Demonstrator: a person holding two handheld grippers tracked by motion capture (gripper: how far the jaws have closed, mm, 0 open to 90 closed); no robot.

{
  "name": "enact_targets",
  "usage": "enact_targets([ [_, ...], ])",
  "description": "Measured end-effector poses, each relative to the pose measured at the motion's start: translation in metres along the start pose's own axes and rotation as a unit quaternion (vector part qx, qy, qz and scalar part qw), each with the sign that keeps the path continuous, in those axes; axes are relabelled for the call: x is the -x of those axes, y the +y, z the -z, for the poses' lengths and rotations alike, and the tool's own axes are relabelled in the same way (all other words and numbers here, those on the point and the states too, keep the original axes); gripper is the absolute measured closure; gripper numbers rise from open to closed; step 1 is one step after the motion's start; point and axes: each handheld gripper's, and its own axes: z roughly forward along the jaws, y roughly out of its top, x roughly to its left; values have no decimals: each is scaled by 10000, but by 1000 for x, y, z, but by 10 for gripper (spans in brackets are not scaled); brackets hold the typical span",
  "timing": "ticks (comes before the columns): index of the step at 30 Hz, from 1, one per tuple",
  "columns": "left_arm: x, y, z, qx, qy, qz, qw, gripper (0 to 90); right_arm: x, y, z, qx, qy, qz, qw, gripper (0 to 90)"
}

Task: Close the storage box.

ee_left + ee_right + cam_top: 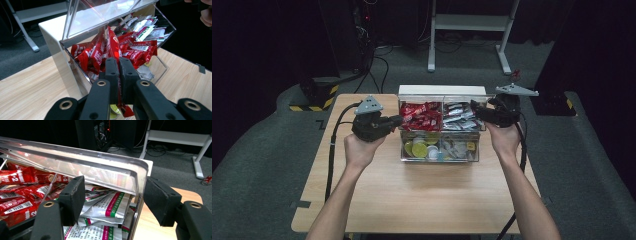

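Observation:
A clear acrylic box stands at the back of the wooden table. Its upper left bin holds red packets, its upper right bin white packets. The lower front part holds small round yellow and white items. My left gripper points into the red bin from the left. Its jaws are shut on a thin red packet above the pile. My right gripper is closed on the right corner of the raised clear lid, over the white packets.
A white desk frame stands on the floor behind the table. A black base with yellow stripes sits at the back left. Cables trail from both grippers down the table's sides. The other hand is at the box's far side.

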Motion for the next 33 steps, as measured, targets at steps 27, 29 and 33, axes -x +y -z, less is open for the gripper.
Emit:
enact_targets([
  [27, -3, -14, 30, 136, 83, 132, 9998, 867, -1, 0, 0, -3, -19, -1, 10000, 343],
  [29, -4, -16, 33, 172, 96, 140, 9997, 867, -1, 0, 0, 5, -23, 3, 10000, 343],
  [33, -8, -19, 41, 258, 121, 225, 9993, 866, -1, 0, 0, -3, -27, 7, 10000, 343],
])
